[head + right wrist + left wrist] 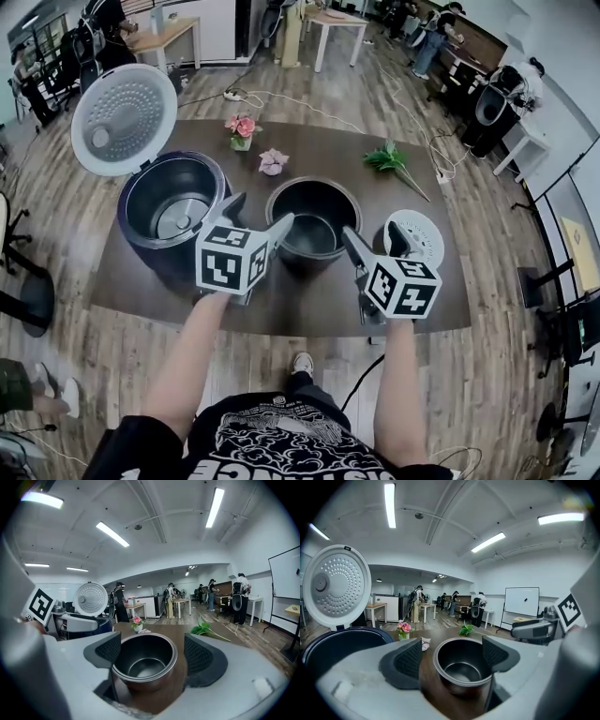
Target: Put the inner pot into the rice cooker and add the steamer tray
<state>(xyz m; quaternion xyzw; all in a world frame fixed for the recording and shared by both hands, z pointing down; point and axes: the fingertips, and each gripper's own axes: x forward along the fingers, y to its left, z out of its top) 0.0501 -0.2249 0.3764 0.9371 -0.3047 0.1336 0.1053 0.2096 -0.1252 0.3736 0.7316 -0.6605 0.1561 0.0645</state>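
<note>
The left gripper (451, 656) and right gripper (154, 653) both stand wide open and empty, each with the pot (314, 214) straight ahead between its pads, untouched. The open rice cooker (173, 202) sits off the left gripper's left, and the steamer tray (419, 236) is just beyond the right one. For a clean lift, I'd pinch the rim at opposite sides, level, before raising.

Black white-printed T-shirt (281, 441); grey left claw (262, 211) and right claw (373, 232), black ribbed pads (410, 660), black-and-white marker cubes (232, 262)
</note>
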